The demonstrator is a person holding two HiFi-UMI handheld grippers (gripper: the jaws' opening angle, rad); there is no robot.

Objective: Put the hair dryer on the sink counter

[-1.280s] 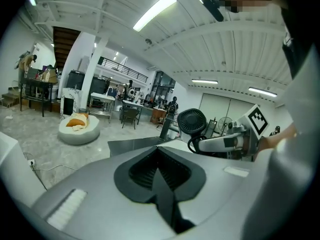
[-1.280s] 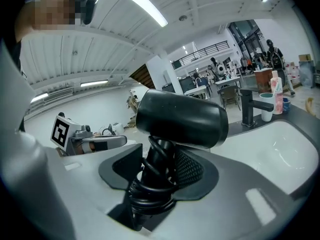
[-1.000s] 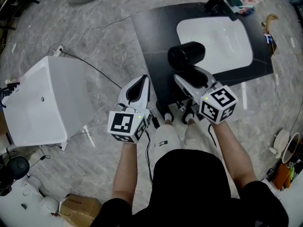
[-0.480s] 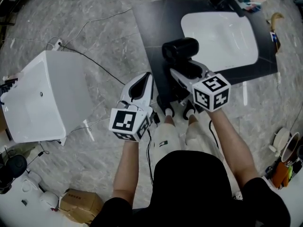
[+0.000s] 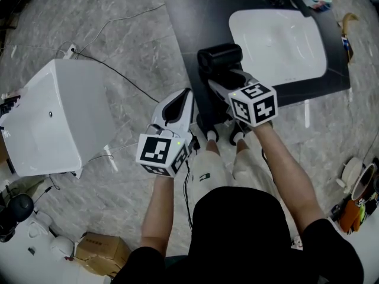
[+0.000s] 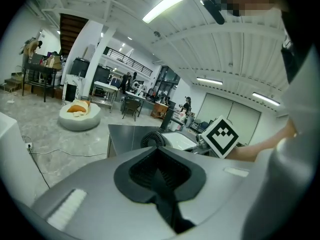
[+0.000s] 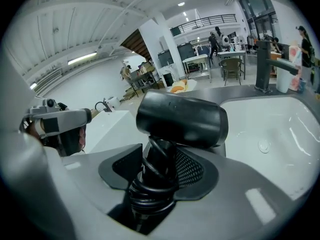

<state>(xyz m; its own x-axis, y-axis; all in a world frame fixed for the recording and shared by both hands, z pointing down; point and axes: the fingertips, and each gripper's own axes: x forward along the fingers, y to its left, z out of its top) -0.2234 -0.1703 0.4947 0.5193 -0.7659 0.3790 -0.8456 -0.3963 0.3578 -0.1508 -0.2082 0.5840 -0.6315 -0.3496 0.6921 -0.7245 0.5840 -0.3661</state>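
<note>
Grey marble floor (image 5: 136, 46) around black sink counter (image 5: 195, 22) with white basin (image 5: 278, 40).

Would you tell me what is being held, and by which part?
The right gripper holds the black hair dryer by its cord-wrapped handle; the left gripper is shut, empty.

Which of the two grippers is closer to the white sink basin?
Right. The right gripper holds the hair dryer just beside the basin; the left gripper is farther, by the counter's left edge.
</note>
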